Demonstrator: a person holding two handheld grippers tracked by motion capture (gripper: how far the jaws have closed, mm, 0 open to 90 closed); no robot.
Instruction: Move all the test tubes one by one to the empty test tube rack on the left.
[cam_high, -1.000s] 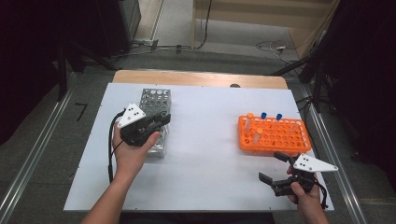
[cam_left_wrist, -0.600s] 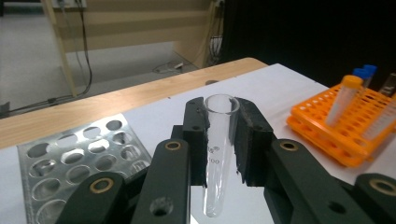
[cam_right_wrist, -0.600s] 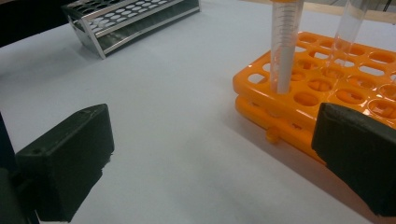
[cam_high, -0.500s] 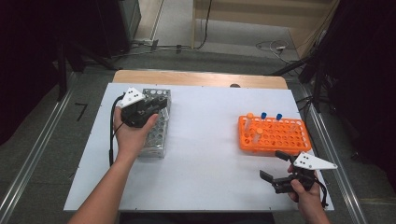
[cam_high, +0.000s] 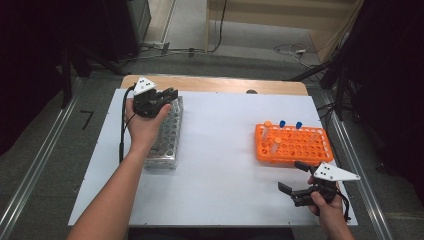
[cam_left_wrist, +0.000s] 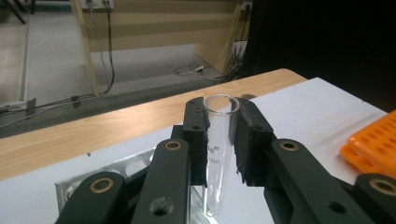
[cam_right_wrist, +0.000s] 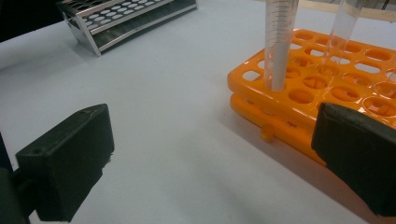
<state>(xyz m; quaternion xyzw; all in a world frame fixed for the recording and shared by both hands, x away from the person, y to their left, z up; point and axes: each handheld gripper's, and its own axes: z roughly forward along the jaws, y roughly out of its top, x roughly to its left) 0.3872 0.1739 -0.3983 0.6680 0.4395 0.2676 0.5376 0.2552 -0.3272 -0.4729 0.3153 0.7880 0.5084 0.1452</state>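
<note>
Clamping an upright glass tube (cam_left_wrist: 218, 140) over the metal rack (cam_high: 167, 137) near the tabletop's far left corner, left hand-held gripper (cam_high: 161, 96); right hand-held gripper (cam_high: 296, 178) wide, near right corner beside orange rack (cam_high: 292, 145).

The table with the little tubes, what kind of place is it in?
Probably a lab or a test room. On the white table stand a metal tube rack and an orange tube rack, and the left gripper holds a clear glass test tube. Cables trail over the floor behind.
</note>
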